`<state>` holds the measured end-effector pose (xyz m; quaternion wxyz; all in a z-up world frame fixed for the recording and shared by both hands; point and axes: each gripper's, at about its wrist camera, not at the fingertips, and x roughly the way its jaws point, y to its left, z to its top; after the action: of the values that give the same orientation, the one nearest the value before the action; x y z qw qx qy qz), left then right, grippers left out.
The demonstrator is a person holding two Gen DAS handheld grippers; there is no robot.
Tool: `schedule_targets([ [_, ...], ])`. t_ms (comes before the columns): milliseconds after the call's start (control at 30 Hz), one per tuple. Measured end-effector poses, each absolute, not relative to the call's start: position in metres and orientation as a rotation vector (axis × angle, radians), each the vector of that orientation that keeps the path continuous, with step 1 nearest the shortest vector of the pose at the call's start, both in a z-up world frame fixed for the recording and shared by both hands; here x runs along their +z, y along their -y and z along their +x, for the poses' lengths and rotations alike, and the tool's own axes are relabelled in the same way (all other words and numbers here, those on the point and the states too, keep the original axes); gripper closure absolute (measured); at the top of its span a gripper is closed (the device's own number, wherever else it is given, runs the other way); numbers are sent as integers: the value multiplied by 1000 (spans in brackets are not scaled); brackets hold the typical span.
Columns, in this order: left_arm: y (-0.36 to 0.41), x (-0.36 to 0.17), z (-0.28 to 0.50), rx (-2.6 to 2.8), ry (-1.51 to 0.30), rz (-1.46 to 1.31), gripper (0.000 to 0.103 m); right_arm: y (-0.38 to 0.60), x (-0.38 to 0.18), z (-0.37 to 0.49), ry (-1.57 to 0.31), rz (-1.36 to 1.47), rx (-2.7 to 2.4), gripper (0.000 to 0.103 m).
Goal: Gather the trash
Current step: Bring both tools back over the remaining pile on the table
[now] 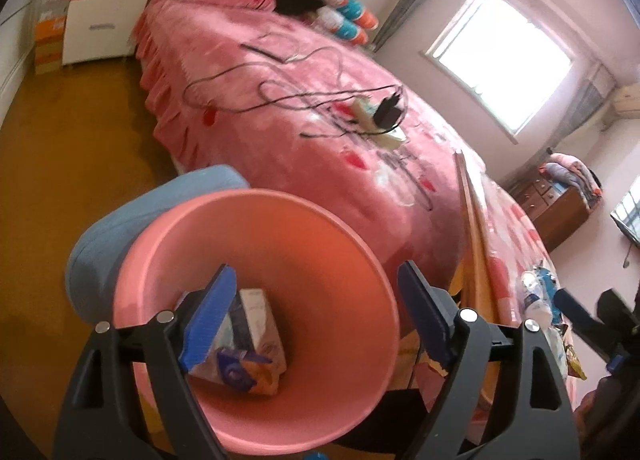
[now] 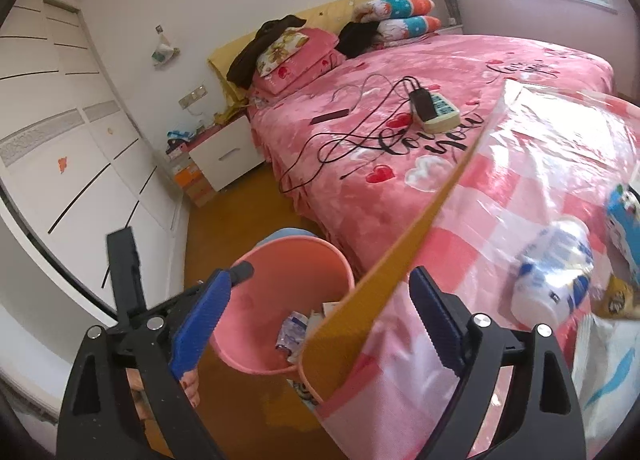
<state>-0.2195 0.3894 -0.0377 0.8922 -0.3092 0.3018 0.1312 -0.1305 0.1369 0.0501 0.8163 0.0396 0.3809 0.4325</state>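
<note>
Blue ribbed pads fill the bottom of both views, and on each tool you hold the jaws stand spread with nothing between them. In the left wrist view your left gripper (image 1: 312,324) hangs over the mouth of the pink plastic waste bin (image 1: 360,260), one pad inside the rim and one just outside it; you are not pinching the rim. At the bottom of the bin lie a white carton (image 1: 260,324) and a crumpled blue and orange wrapper (image 1: 244,374), so part of the collecting looks done. In the right wrist view your right gripper (image 2: 320,324) points at the yellow-edged corner of the pink checked plastic sheet (image 2: 520,195) that lies on the bed, with the same bin just below that edge at lower centre. What is left sits at the right of that frame, on the sheet: a crushed white and blue plastic bottle (image 2: 552,280), a blue and white box (image 2: 624,215) beyond it at the right edge, a white and blue bag (image 2: 608,372) at the lower right, and something yellow near the bottle that is too blurred to name. I judge you about midway: some rubbish is binned, several pieces wait. The white power strip with its black adapter (image 2: 434,109) and black cables in the middle of the pink heart-print bedspread (image 2: 360,71) do not look like trash.
</note>
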Motion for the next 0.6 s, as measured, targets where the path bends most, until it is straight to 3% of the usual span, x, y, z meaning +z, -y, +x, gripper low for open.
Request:
schedule_targets([
  [267,-363,-23,-210,162,-576,-568,19,-108,42,-136,-814,134,895,5],
  [600,-324,-6,-191,124,-667,-453,19,-75,39,-134,-854,96,749,5],
])
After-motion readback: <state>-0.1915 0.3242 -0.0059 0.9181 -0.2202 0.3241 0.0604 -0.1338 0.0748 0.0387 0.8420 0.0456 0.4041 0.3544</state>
